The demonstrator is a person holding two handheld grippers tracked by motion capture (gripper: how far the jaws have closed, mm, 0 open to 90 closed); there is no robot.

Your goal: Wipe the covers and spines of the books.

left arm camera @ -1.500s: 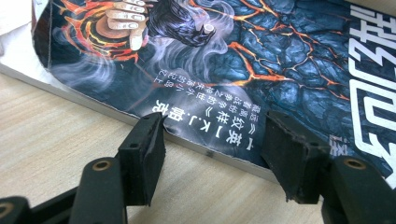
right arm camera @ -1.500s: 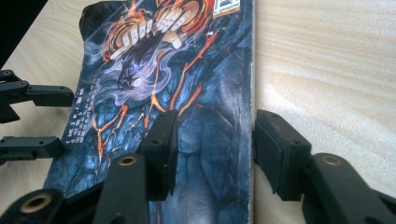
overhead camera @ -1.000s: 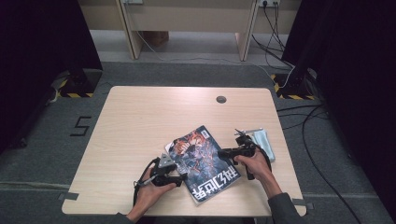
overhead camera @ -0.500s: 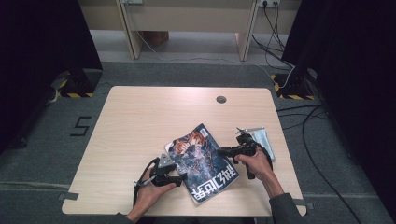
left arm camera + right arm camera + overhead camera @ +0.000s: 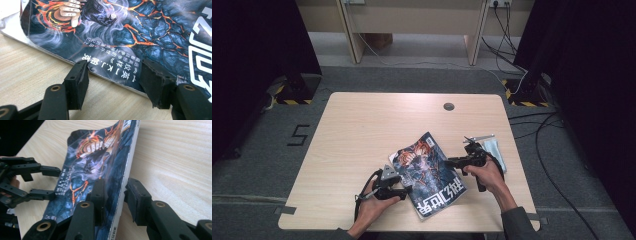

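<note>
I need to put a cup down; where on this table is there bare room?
The table's far half, around the round cable hole, and its left side are bare. The near middle is crowded: the book between the left gripper and right gripper, and a grey packet at the right edge.

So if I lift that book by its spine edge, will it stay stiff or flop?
Probably flop some: the book looks like a thin softcover, and its cover already curls at the far corner. The glossy cover may slip in the pads. The right gripper straddles the spine edge; the left gripper is open at the opposite edge.
</note>
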